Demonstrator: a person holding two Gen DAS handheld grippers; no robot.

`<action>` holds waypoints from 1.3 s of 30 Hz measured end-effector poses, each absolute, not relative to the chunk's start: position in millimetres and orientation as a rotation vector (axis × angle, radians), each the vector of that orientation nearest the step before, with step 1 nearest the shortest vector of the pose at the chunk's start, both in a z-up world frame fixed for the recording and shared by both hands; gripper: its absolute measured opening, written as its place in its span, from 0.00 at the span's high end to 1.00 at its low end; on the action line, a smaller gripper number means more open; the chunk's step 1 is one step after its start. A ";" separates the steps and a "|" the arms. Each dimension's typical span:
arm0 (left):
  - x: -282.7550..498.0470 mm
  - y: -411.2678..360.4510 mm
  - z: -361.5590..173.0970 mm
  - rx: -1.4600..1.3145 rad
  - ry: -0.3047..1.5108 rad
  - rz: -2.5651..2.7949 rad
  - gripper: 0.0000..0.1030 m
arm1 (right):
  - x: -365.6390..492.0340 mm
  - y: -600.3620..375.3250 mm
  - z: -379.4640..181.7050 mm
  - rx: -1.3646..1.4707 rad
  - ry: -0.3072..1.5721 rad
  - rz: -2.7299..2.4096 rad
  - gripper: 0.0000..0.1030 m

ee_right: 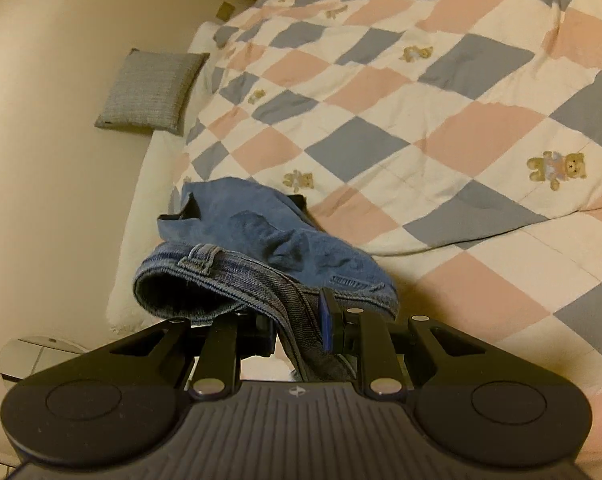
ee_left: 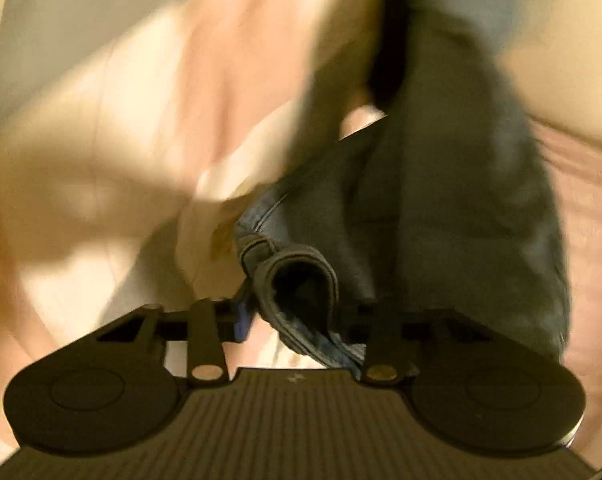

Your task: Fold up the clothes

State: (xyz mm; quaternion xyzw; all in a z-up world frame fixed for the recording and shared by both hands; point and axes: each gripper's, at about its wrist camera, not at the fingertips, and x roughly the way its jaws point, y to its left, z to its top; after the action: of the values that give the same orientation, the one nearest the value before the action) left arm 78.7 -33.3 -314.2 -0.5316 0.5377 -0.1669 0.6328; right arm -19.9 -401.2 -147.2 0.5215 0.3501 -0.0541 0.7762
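A pair of blue denim jeans hangs lifted, blurred by motion in the left wrist view. My left gripper is shut on a folded bit of the jeans' waistband. In the right wrist view my right gripper is shut on the jeans' waistband near a belt loop. Blue denim bunches over that gripper and hides the rest of the garment. A blue pad of the right finger shows against the cloth.
A quilt in pink, blue and cream checks with teddy bears covers the bed. A grey cushion leans against the cream wall at the left. A white blanket edge lies beside the quilt. The left wrist view's background is blurred cream and pink.
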 end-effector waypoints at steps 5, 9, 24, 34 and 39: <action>49.1 -17.3 -191.1 -0.791 0.973 -0.542 0.77 | -46.6 -394.2 -119.7 1.012 0.707 -0.008 0.83; -14.0 -16.0 -107.0 -0.571 0.817 -0.646 0.79 | -93.9 -402.2 -103.6 1.016 0.674 0.080 0.86; -185.1 -191.7 -69.9 0.062 1.052 -1.438 0.73 | -463.3 -570.2 -153.9 1.197 0.741 -0.747 0.88; -108.2 -184.8 -172.5 0.595 0.976 -0.835 0.60 | -463.5 -519.1 -189.2 0.747 0.948 -0.840 0.55; -54.5 -155.5 -214.6 0.823 0.873 -0.750 0.57 | -387.7 -436.8 -192.6 0.287 1.064 -0.605 0.53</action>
State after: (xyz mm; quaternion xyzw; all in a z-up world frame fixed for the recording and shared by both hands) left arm -54.5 -155.5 -214.6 0.3779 0.4012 -0.3443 0.7601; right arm -387.7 -436.8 -192.6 0.1344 0.4977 -0.2828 0.8089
